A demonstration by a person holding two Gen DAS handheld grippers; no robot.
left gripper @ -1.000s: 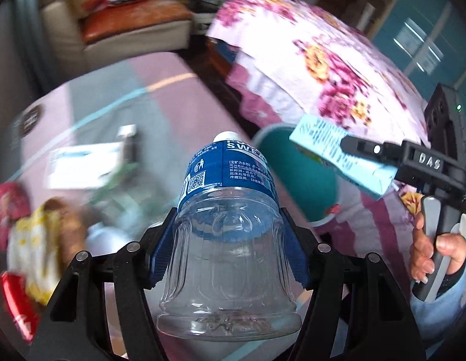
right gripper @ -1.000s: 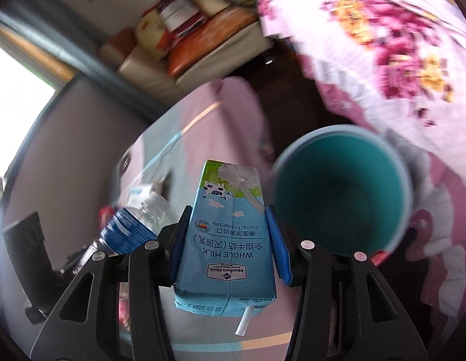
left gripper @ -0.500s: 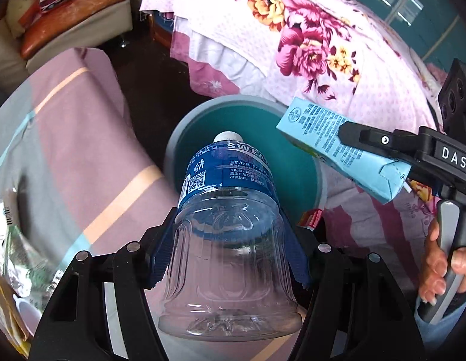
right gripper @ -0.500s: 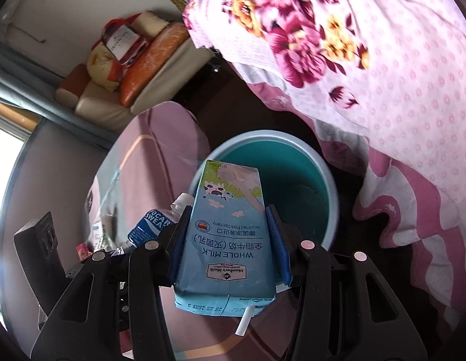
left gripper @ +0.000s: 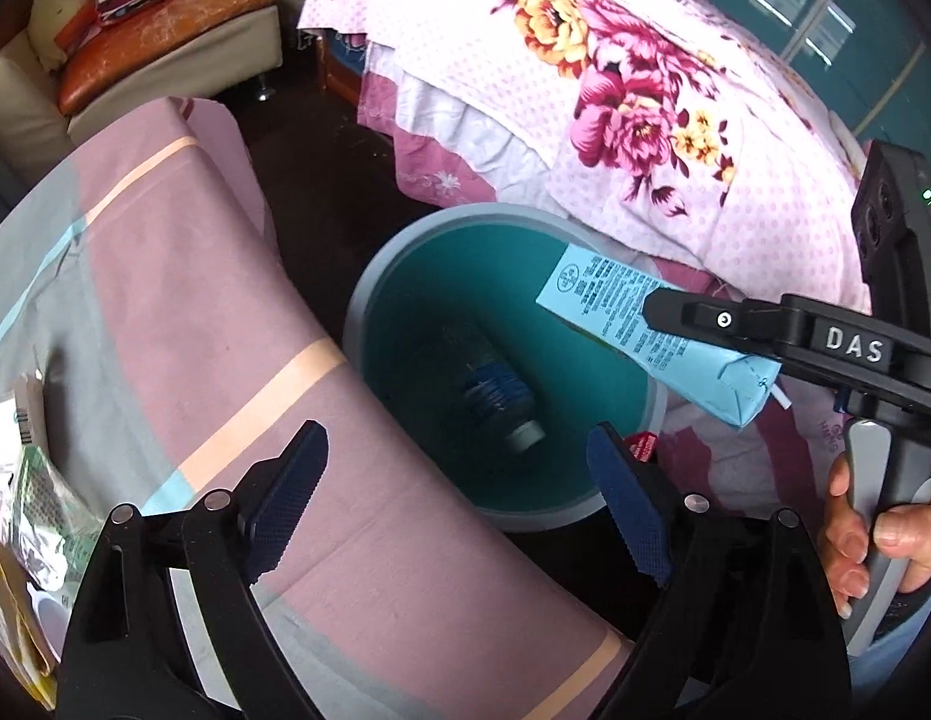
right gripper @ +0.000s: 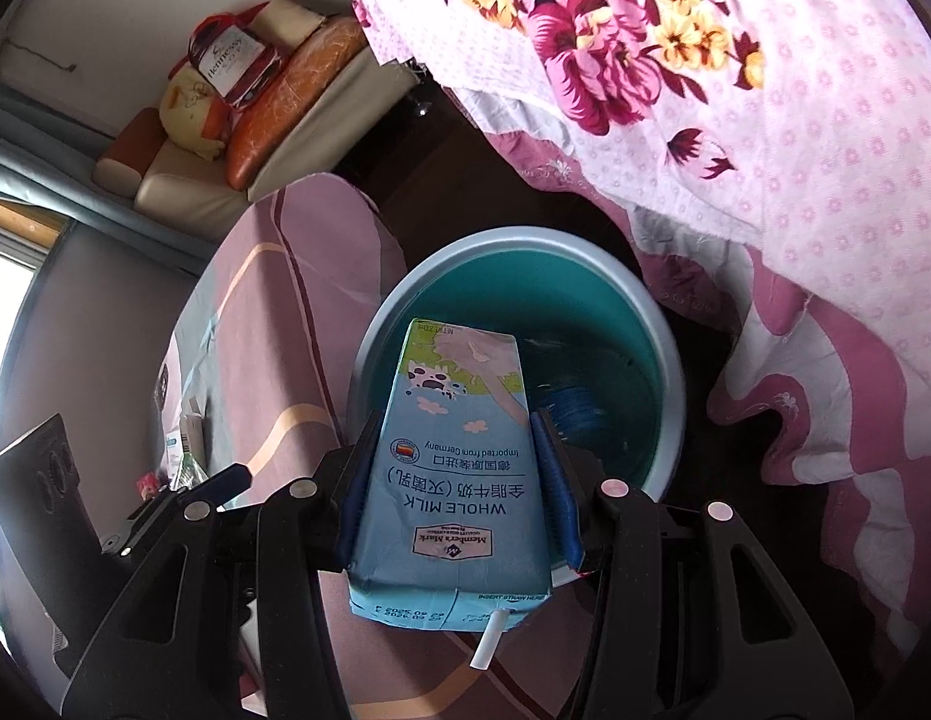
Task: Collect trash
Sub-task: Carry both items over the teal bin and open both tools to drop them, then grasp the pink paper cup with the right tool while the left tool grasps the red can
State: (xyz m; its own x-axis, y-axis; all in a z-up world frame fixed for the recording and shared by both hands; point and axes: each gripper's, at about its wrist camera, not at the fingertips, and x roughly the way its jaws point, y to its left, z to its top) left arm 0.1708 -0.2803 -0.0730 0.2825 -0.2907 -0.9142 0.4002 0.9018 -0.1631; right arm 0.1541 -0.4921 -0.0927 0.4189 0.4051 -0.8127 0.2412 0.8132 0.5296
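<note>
The plastic bottle [left gripper: 498, 399] is lying inside the teal bin [left gripper: 369, 324], which is standing on the floor between the cloth-covered tabletop [left gripper: 183, 324] and the floral bed [left gripper: 645, 120]. The left gripper [left gripper: 459, 492] is hanging above the bin's near rim, its jaws having just been opening, nothing between them. The right gripper [right gripper: 450, 474] is clamping the milk carton [right gripper: 453, 468] over the bin.

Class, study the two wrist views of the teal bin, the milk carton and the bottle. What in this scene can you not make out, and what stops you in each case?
- Plastic bottle in the teal bin: blurred in the left wrist view; mostly hidden by the milk carton in the right.
- Bin's floor: hidden by carton, right wrist view.
- Wrappers on the table: cut off by the left edge.
- Carton's back face: turned away.
</note>
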